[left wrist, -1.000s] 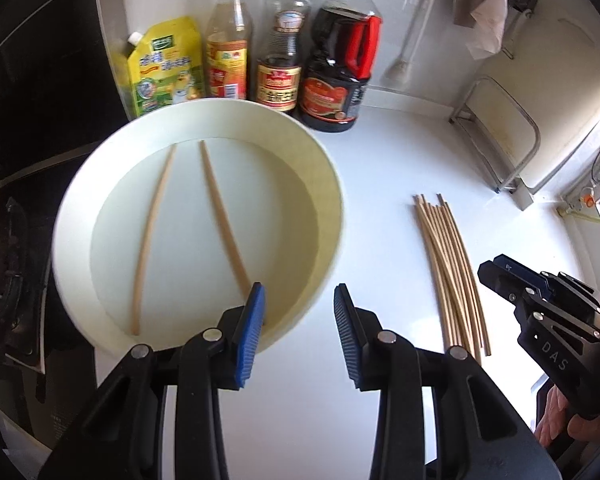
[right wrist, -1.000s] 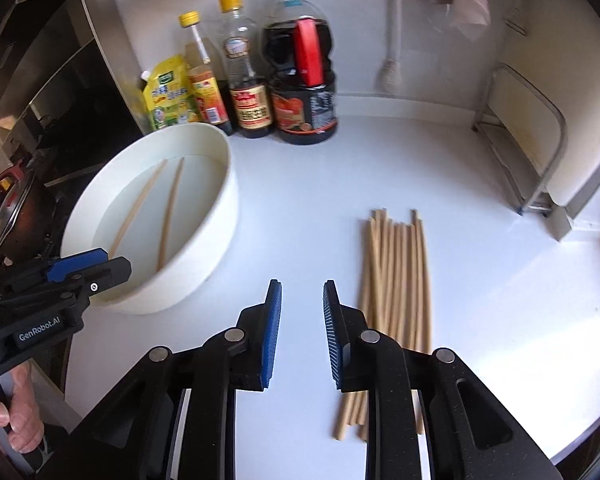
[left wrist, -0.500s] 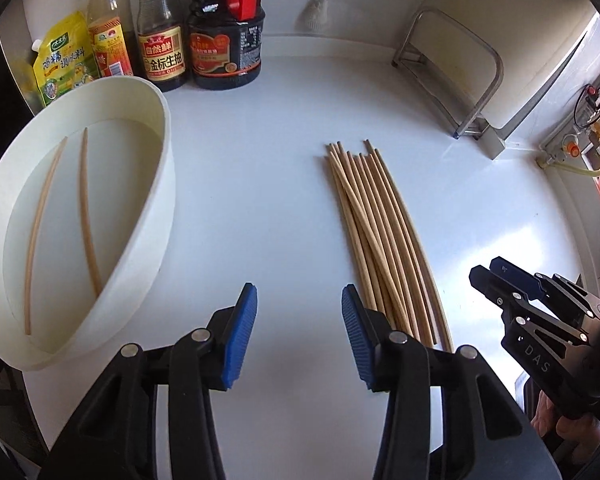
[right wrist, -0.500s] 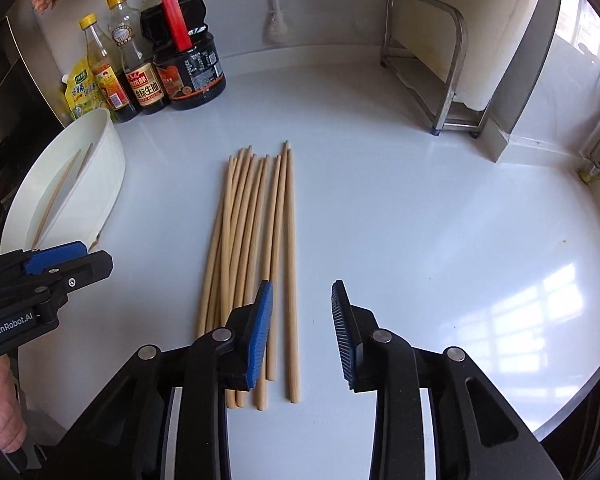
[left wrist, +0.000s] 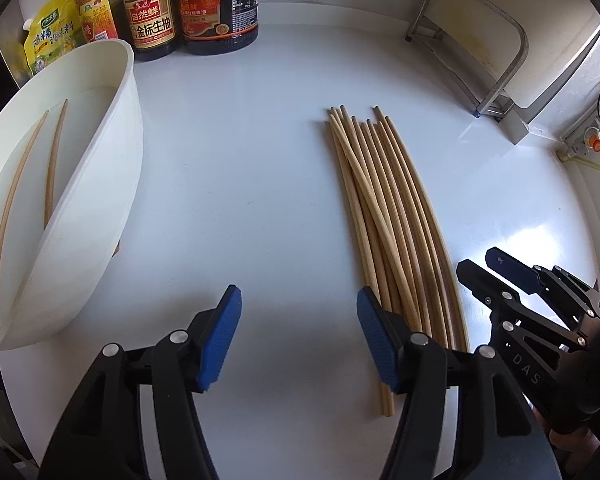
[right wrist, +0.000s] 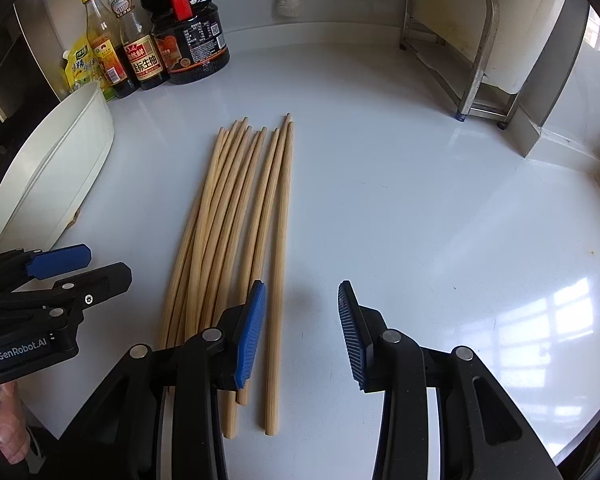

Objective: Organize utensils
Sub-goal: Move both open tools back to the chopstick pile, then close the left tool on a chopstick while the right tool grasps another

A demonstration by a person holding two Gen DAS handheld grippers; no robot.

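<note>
The tall glass bottle of dark sauce with a red-and-gold label carried the large characters "金标生抽", with "自然鲜" in smaller characters above them. The yellow-green plastic pouch at the far left showed printed Chinese characters, but they were too distorted to read with certainty. The wide dark jug with a red handle bore a panel of fine white print, too small to make out. The black body of the left gripper read "GenRobot.AI" in white. The black body of the right gripper read "DAS".
</note>
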